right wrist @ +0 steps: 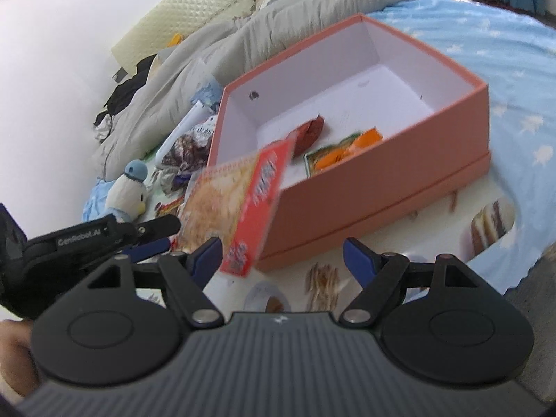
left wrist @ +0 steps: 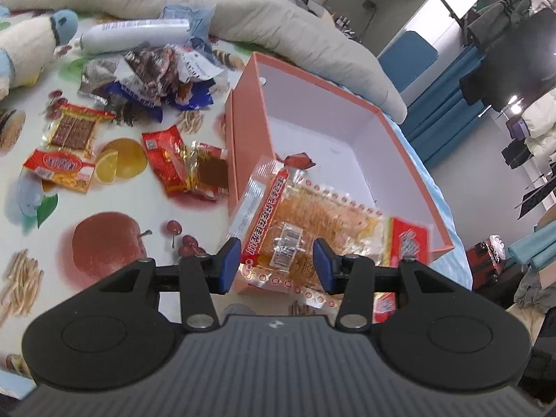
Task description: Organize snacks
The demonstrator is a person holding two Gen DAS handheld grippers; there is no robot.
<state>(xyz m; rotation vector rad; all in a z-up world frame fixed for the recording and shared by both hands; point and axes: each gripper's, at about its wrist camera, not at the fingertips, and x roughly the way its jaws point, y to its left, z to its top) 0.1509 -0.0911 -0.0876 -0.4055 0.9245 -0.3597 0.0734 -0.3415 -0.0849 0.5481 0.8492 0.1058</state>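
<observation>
An open salmon-pink box [left wrist: 243, 132] with a white inside stands on the fruit-print cloth; it also shows in the right wrist view [right wrist: 382, 187]. A large clear snack packet with red edges [left wrist: 312, 222] lies over the box's near corner, half inside. My left gripper [left wrist: 277, 264] is open, its blue pads either side of the packet's near end without gripping it. In the right wrist view the same packet [right wrist: 239, 205] hangs over the box corner. My right gripper [right wrist: 282, 256] is open and empty in front of the box. A dark red snack [right wrist: 309, 132] and an orange-green packet [right wrist: 344, 153] lie in the box.
Several loose snack packets [left wrist: 173, 163] lie left of the box, with a heap of dark wrappers [left wrist: 153, 76] and a white bottle [left wrist: 135, 34] behind. A plush penguin [right wrist: 128, 191] sits at far left. A grey duvet [left wrist: 278, 24] borders the back. The left gripper's body [right wrist: 87, 239] shows at the right view's left.
</observation>
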